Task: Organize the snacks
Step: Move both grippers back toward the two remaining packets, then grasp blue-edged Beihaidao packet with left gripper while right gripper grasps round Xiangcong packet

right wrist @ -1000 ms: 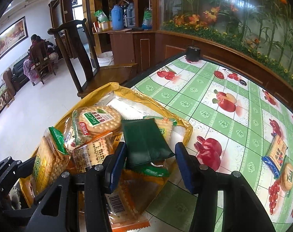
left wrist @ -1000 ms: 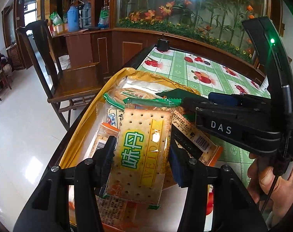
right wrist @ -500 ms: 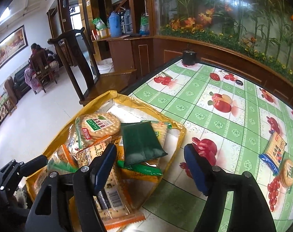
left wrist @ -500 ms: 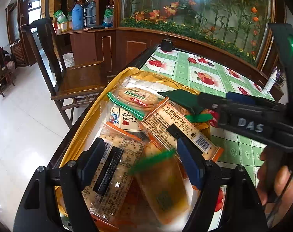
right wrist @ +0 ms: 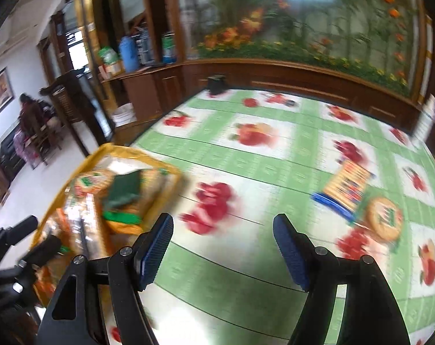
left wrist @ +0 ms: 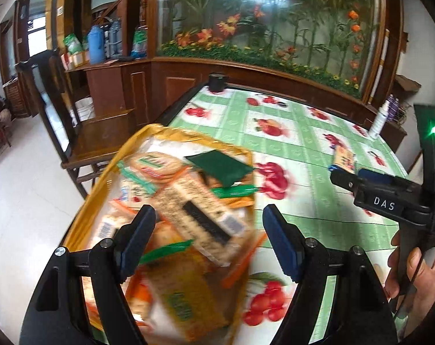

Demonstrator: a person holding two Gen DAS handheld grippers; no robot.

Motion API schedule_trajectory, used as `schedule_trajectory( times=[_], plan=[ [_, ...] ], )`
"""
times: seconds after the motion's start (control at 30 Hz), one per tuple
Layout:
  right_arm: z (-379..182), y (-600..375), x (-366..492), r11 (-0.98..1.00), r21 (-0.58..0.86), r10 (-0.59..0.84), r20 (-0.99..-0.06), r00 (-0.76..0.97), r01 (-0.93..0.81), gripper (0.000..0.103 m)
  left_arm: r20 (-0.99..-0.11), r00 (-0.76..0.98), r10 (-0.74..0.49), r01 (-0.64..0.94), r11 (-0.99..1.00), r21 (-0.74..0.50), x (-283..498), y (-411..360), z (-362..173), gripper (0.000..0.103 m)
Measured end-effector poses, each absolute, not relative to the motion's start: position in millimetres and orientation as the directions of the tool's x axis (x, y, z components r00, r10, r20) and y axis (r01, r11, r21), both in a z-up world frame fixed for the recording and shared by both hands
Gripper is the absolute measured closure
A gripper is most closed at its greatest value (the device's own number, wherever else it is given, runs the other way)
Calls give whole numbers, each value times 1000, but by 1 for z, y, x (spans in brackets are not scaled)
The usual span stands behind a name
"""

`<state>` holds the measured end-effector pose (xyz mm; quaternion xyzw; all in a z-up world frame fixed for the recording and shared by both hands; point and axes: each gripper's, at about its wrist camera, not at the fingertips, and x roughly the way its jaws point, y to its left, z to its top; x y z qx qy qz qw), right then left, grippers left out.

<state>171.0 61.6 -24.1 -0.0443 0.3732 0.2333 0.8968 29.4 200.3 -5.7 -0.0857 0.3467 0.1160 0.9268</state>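
Both my grippers have left the yellow tray point(left wrist: 82, 201) of snacks, left gripper point(left wrist: 207, 238) and right gripper point(right wrist: 223, 247) jaws just opened, seemingly empty despite blur.

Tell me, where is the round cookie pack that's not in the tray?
In the right wrist view, the round cookie pack lies on the tablecloth at the right, right beside the blue-edged cracker pack.

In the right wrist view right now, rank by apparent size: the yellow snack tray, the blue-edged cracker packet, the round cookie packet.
1. yellow snack tray, clearly largest.
2. blue-edged cracker packet.
3. round cookie packet, only slightly smaller; motion blur and its nearer position make this order unsure.
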Motion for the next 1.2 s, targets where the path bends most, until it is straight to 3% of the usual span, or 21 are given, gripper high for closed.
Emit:
schedule_trajectory(
  times=[0.33, 0.4, 0.7, 0.87, 1.0, 1.2],
  plan=[
    [-53, -63, 208, 976, 115, 210, -739, 640, -188, 21, -675, 736, 60, -149, 986, -75, 66, 142, -8, 26],
    [-57, -76, 214, 982, 112, 183, -745, 641, -150, 15, -678, 734, 43, -123, 990, -70, 75, 132, -9, 26],
    [-81, -126, 252, 983, 181, 150, -780, 608, -11, 15, -693, 721, -11, -42, 997, -60, 118, 95, -15, 26],
    [-91, -122, 274, 969, 245, 191, -798, 572, 19, 15, -697, 716, -35, -14, 998, -64, 139, 82, -16, 26],
    [-94, -111, 287, 976, 210, 143, -808, 572, 53, 4, -700, 713, -38, -12, 998, -67, 153, 79, -18, 26],
    [-97, -103, 298, 987, 134, 62, -825, 561, 87, 0, -710, 703, -36, 14, 999, -38, 183, 66, -21, 26]
  ],
)
